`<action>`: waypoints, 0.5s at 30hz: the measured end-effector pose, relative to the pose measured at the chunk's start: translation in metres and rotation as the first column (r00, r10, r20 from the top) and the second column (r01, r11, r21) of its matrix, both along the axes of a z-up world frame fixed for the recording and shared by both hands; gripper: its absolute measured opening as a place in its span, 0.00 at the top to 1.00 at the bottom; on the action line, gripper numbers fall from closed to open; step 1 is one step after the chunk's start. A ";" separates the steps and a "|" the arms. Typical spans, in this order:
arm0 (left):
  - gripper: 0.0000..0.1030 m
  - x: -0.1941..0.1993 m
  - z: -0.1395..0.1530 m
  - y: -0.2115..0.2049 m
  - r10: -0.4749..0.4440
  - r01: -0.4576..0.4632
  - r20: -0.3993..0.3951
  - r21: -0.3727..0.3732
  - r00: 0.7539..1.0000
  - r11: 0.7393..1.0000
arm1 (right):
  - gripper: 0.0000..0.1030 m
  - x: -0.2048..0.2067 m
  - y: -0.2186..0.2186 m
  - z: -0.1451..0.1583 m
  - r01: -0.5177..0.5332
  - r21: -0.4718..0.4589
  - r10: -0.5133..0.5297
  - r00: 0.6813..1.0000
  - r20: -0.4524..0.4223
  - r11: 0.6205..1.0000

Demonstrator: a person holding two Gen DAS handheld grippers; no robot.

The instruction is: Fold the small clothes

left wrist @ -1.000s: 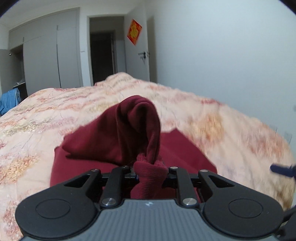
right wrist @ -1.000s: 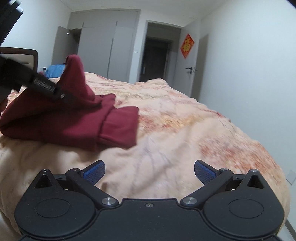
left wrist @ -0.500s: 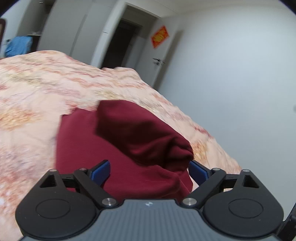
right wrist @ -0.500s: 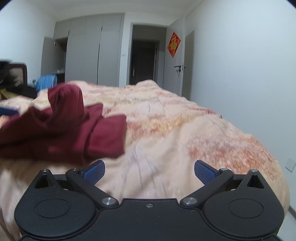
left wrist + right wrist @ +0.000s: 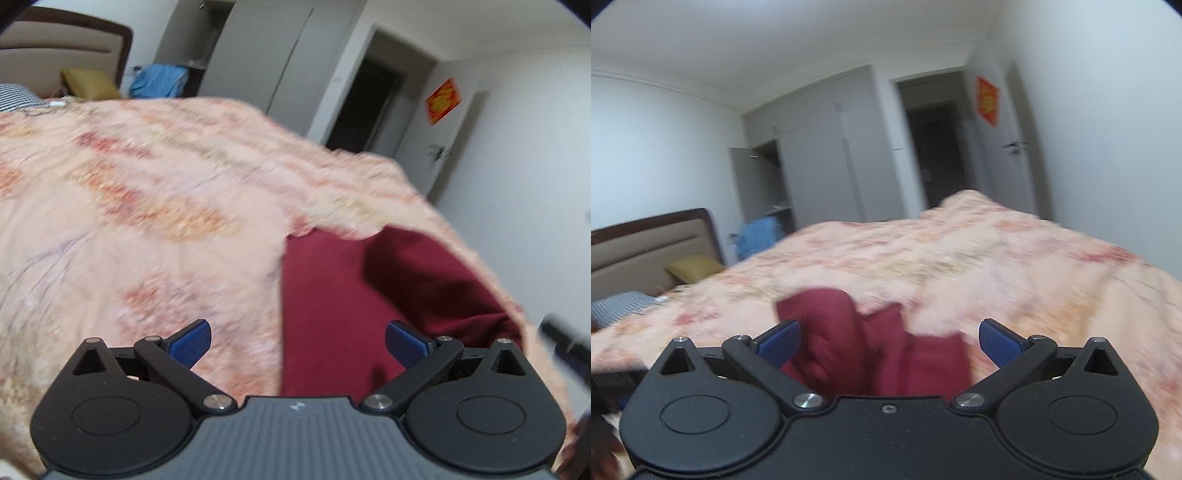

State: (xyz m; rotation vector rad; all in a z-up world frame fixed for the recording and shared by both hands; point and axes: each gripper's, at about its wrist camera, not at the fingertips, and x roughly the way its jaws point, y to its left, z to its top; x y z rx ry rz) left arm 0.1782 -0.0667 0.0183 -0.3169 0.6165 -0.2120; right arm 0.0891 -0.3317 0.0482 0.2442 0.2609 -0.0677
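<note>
A dark red garment [image 5: 343,302] lies on the peach floral bedspread [image 5: 147,221], partly folded over itself. My left gripper [image 5: 297,341] is open and empty, above the garment's left edge. In the right wrist view the same garment [image 5: 879,350] lies bunched just beyond my right gripper [image 5: 888,341], which is open and empty with its blue pads either side of the cloth. The view is blurred by motion.
A headboard [image 5: 653,243], a yellow pillow [image 5: 694,267] and a checked pillow [image 5: 620,302] stand at the bed's left end. Blue cloth [image 5: 159,79] lies by grey wardrobes [image 5: 831,158]. A dark doorway [image 5: 938,155] is at the back. A white wall is on the right.
My left gripper let go of the red garment, which dropped flat, then swung left across the bed. My right gripper moved left over the garment, staying open.
</note>
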 end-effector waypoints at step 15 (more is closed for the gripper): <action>0.00 0.003 -0.033 -0.004 -0.049 0.048 -0.098 -0.012 0.994 0.999 | 0.31 0.072 0.002 -0.024 -0.066 0.243 0.112 0.977 -0.181 0.968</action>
